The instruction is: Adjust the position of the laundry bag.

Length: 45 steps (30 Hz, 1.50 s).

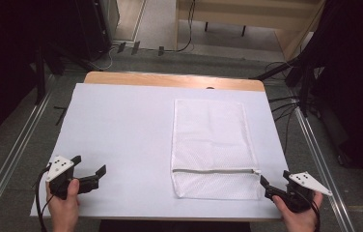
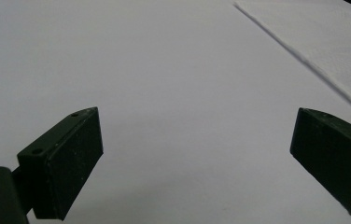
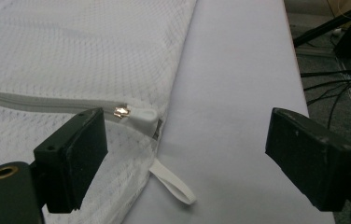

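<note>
A white mesh laundry bag [image 1: 213,140] lies flat on the white-covered table [image 1: 121,125], right of centre. Its grey zipper [image 1: 216,170] runs across near the bag's near end and is closed. My left gripper [image 1: 91,164] rests at the near left corner, open, with bare cover between its jaws [image 2: 197,116]; the bag's edge [image 2: 323,42] lies far off to its right. My right gripper [image 1: 273,176] sits by the bag's near right corner, open [image 3: 185,116]. The metal zipper pull [image 3: 122,111] lies just beyond its left jaw, and a white fabric loop [image 3: 173,184] sticks out from the bag's side seam.
The table's wooden far edge [image 1: 170,79] shows beyond the cover. Metal rails [image 1: 10,154] run along both sides on the floor. Black cables and stand legs [image 1: 290,104] lie off the right edge.
</note>
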Tool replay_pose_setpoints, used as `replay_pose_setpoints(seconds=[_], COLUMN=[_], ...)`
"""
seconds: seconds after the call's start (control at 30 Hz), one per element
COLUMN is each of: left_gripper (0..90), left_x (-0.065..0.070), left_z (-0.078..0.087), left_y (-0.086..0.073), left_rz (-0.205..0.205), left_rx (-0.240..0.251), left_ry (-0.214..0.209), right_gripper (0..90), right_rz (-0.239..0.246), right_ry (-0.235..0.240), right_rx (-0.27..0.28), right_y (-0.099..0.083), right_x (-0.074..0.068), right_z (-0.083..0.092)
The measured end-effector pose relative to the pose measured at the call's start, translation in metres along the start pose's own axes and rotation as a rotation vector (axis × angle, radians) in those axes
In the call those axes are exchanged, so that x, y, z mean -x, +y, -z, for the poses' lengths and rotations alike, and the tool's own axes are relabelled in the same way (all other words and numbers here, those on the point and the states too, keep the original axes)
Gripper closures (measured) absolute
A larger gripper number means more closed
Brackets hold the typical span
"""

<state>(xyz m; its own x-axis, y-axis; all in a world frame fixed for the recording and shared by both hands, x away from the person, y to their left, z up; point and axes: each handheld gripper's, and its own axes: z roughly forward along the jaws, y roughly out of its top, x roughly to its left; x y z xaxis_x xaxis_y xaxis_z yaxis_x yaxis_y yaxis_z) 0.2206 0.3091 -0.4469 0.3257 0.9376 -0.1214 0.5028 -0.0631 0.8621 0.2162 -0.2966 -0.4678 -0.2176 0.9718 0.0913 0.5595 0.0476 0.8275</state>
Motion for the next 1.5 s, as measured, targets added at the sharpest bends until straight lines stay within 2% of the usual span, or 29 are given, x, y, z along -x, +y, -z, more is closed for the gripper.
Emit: replay_pose_setpoints(seconds=[0.07, 0.13, 0.2, 0.27, 0.3, 0.37, 0.43, 0.47, 0.53, 0.63, 0.73, 0.8, 0.87, 0.93, 1.03, 1.2, 1.3, 1.5], left_gripper=[2.7, 4.8, 14.6, 14.2, 14.3, 14.4, 14.5, 15.1, 21.1, 31.3, 43.2, 47.8, 51.0, 55.9, 57.9, 58.5, 58.2, 58.8], left_x=[0.008, 0.013, 0.017, 0.023, 0.025, 0.031, 0.040, 0.048, 0.058, 0.072, 0.090, 0.101, 0.110, 0.115, 0.123, 0.131, 0.135, 0.143], left_z=[-0.004, -0.007, -0.009, -0.011, -0.012, -0.015, -0.022, -0.029, -0.039, -0.058, -0.082, -0.097, -0.110, -0.120, -0.138, -0.163, -0.169, -0.173], left_y=[0.001, 0.003, 0.006, 0.011, 0.013, 0.017, 0.022, 0.026, 0.031, 0.041, 0.049, 0.053, 0.056, 0.059, 0.064, 0.067, 0.064, 0.062], left_rz=[-0.024, -0.007, 0.003, -0.002, 0.005, 0.014, 0.005, 0.005, 0.010, 0.018, 0.001, -0.007, 0.001, 0.003, 0.014, 0.051, 0.051, 0.054], left_rx=[-0.016, -0.039, -0.049, -0.056, -0.057, -0.046, -0.055, -0.061, -0.072, -0.091, -0.115, -0.144, -0.154, -0.168, -0.208, -0.247, -0.261, -0.301], left_ry=[-0.008, -0.026, 0.003, 0.000, -0.012, -0.026, -0.037, -0.057, -0.057, -0.077, -0.130, -0.141, -0.145, -0.145, -0.164, -0.159, -0.149, -0.170], right_gripper=[13.4, 13.6, 13.7, 14.0, 14.0, 14.0, 14.1, 15.0, 17.5, 19.7, 22.7, 27.7, 30.6, 33.9, 38.1, 40.1, 40.0, 39.8], right_rz=[-0.008, -0.016, 0.003, 0.007, 0.001, 0.000, 0.009, 0.014, 0.023, 0.030, 0.039, 0.060, 0.073, 0.065, 0.047, 0.033, 0.036, 0.032], right_ry=[0.005, 0.011, -0.002, -0.010, 0.002, 0.001, -0.010, -0.016, -0.043, -0.037, -0.036, -0.041, -0.018, -0.003, 0.031, 0.045, 0.049, 0.048], right_rx=[0.011, 0.017, 0.011, 0.014, 0.022, 0.017, 0.005, 0.002, -0.002, 0.009, 0.020, 0.028, 0.036, 0.043, 0.053, 0.055, 0.056, 0.052], right_y=[0.002, 0.002, 0.002, 0.003, 0.004, 0.004, 0.005, 0.005, 0.006, 0.006, 0.006, 0.005, 0.005, 0.005, 0.006, 0.006, 0.006, 0.005], right_x=[0.001, 0.002, 0.002, 0.001, 0.001, -0.001, -0.003, -0.004, -0.007, -0.010, -0.011, -0.013, -0.014, -0.015, -0.015, -0.015, -0.015, -0.013], right_z=[0.000, 0.000, 0.000, 0.001, 0.001, 0.001, 0.000, -0.001, -0.002, -0.003, -0.004, -0.004, -0.003, -0.002, -0.001, 0.000, 0.000, -0.001])
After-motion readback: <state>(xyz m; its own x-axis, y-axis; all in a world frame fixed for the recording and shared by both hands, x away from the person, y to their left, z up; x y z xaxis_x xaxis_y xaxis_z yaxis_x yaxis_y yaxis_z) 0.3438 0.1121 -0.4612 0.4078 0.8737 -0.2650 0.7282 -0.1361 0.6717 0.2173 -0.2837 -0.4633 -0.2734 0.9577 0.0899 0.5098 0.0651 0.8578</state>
